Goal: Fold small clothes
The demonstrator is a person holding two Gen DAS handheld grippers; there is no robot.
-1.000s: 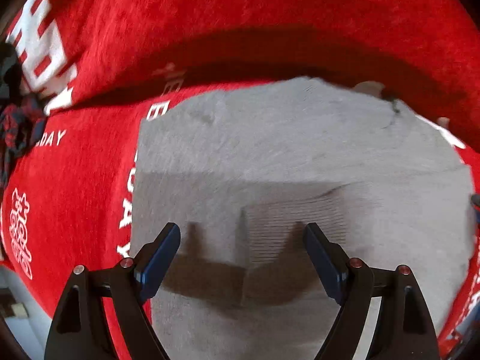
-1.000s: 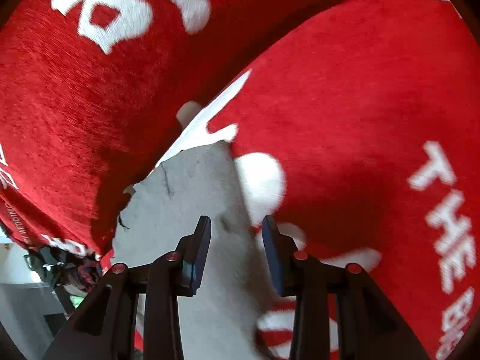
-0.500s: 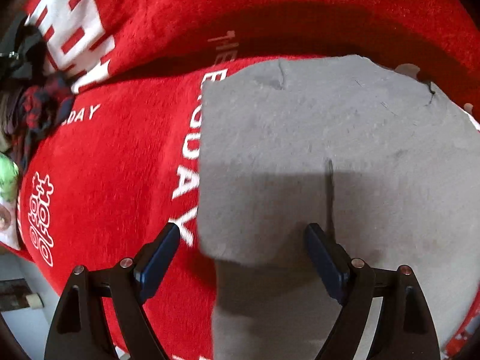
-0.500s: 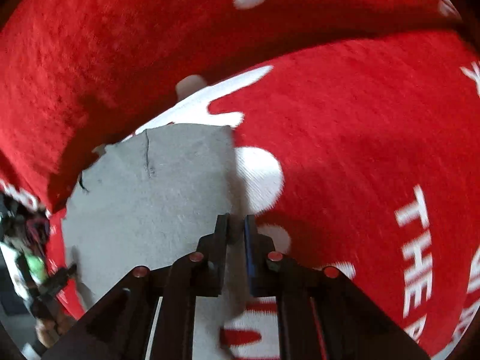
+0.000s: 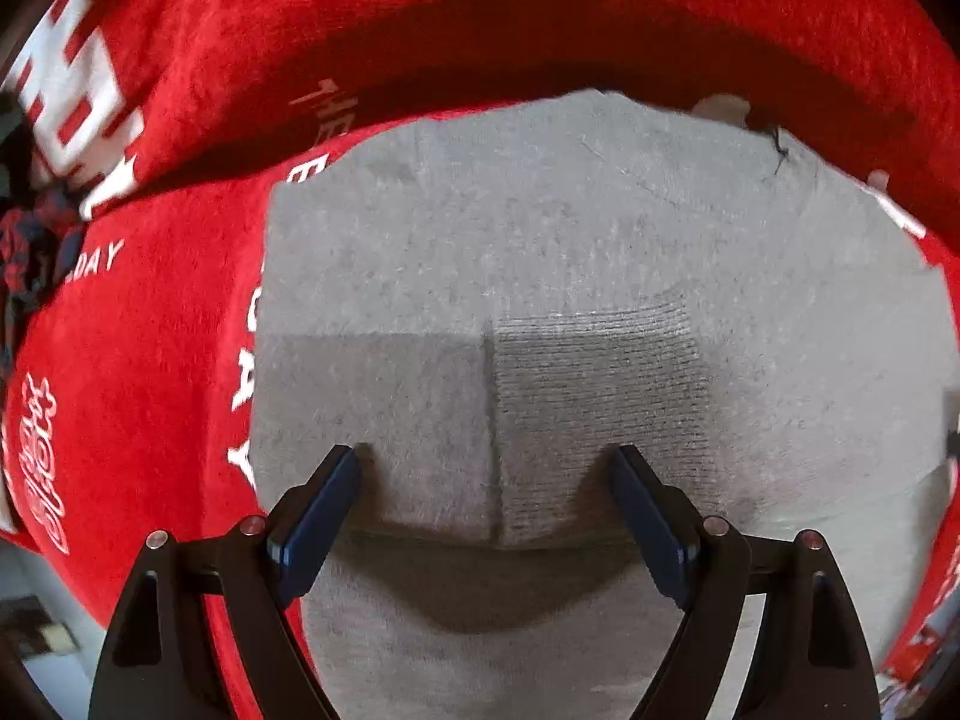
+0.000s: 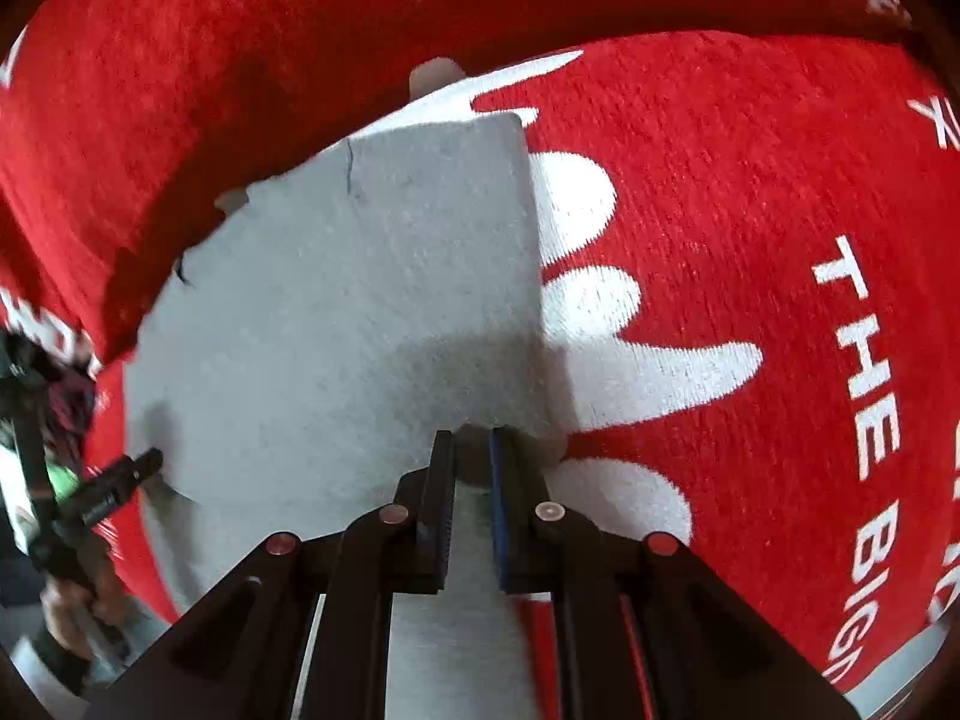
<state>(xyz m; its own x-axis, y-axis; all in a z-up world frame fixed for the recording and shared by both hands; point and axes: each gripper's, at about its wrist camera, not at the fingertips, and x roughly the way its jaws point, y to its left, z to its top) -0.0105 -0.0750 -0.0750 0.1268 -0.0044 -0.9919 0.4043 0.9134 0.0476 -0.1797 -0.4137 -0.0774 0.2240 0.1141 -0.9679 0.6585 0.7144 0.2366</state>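
Swung back over the soft, limp grey garment (image 5: 540, 276), left gripper (image 5: 486, 468) gapes while right gripper (image 6: 471, 450) pinches its edge.

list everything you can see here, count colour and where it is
sweater: 1, grey, lying flat on the blanket, with a ribbed cuff folded onto its middle
blanket: 1, red with white letters and shapes, under the sweater and rising behind it
dark clothes: 1 heap, dark red and navy, at the blanket's left edge
left tool: 1, black with blue pads, open, its tips over the sweater's near part
right tool: 1, black with blue pads, shut on the sweater's right edge
hand: 1, holding the left tool, seen low at left in the right wrist view
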